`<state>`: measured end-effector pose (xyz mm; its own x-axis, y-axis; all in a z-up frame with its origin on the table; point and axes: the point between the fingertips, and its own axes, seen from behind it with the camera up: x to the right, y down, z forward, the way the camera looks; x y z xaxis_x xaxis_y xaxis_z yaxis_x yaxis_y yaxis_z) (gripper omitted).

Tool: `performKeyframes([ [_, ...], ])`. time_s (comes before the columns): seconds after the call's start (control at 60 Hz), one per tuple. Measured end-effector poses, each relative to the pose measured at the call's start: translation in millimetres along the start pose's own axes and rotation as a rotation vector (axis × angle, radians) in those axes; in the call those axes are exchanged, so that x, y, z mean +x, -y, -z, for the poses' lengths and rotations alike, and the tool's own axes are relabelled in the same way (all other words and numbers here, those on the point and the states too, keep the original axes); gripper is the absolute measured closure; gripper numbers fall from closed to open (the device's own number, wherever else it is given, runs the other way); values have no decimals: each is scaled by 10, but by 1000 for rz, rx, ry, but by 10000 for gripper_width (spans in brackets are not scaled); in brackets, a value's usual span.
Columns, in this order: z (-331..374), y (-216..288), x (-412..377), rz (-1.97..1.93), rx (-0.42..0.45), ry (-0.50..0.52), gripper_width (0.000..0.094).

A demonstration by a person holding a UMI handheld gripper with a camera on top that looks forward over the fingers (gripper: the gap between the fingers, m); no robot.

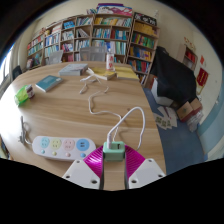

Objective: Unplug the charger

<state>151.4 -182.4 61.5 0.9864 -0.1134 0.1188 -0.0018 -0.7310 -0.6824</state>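
In the upper left of the frame, bookshelves [90, 35] line the far wall, and a round wooden table [60, 105] fills the middle. On its left part lie a small green-and-white box [24, 95] and a blue book [47, 83], set aside from the work area.

Lower left of centre, a white power strip [63, 147] lies flat on the table near its front edge, its long axis running left to right across the frame and its sockets facing up. That placement gives a plug a straight vertical pull.

Just right of the strip's end, at lower centre, sits the charger [115, 148], a small green-and-white block. It appears to stand upright, its top facing up, with a white cable [110, 112] leaving it and snaking away across the table toward a white device [108, 63] at upper centre. Whether it sits in the strip's last socket cannot be told.

The gripper [115, 166] is at the bottom centre, its fingers apart, with the pink pads [93, 166] flanking the near side of the charger; a gap seems to remain on each side, so it is bracketed rather than clamped, probably lined up for a squeeze.

To the right, a dark chair [170, 80] stands beside the table.
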Motion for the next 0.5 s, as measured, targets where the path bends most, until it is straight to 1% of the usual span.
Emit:
performKeyframes([
  [0.067,26,-303,-14,-7,-77,17,653],
  [0.15,-33,-516,-16,4,-136,-9,627],
  [0.183,-89,-627,25,4,-153,-22,620],
  [0.25,-122,-692,-32,-14,-179,-27,599],
  [0.283,-150,-733,-32,-25,-176,-26,582],
  [0.3,-143,-704,-48,-29,-177,-32,562],
  [0.333,-118,-684,-22,-33,-174,-45,482],
  [0.4,-105,-677,18,-30,-156,-73,223],
  [0.45,-32,-654,16,-38,-142,-85,87],
  [0.467,23,-633,0,-46,-139,-86,76],
  [0.5,110,-620,4,-68,-129,-96,94],
])
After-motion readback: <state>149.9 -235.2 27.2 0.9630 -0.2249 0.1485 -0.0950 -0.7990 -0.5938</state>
